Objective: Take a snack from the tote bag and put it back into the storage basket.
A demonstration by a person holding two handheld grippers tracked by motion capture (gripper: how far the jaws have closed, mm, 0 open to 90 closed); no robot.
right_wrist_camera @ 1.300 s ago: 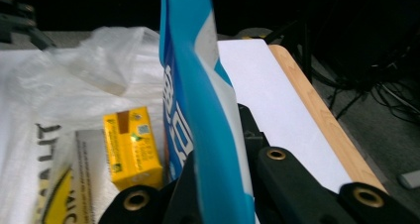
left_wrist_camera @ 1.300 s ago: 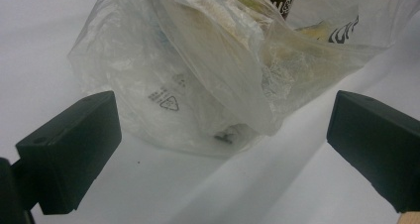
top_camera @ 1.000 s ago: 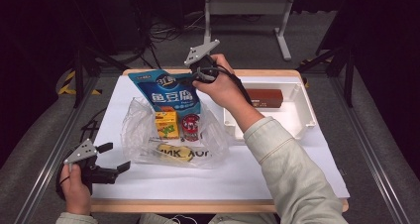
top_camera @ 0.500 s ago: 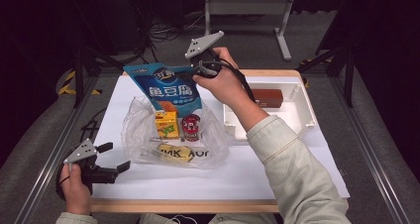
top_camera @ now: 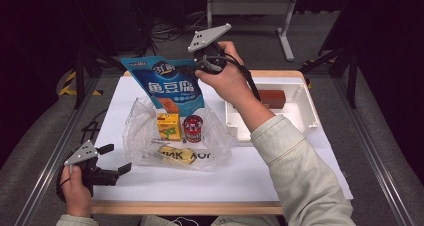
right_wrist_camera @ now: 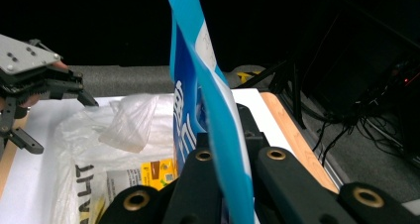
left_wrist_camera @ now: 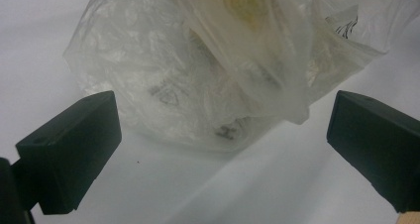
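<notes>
Blue pouch, glossy, white lettering, orange food photo at its base, hangs upright over the clear bag mid-counter. Right gripper fingers clenched on its top corner; left gripper fingers spread wide, near the counter's front left corner.

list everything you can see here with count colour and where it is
blue pouch: 1, blue with an orange patch, held up over the plastic bag by the right gripper
plastic bag: 1, clear with dark print, middle of the table
carton: 1, yellow, inside the bag
can: 1, red, inside the bag beside the carton
yellowish item: 1, at the bag's near side, too blurred to name
bin: 1, white, right side of the table
brown block: 1, reddish brown, in the bin
table: 1, white top, wooden edge
left gripper: 1, black, open, near left corner
right gripper: 1, black, shut on the pouch's top edge
</notes>
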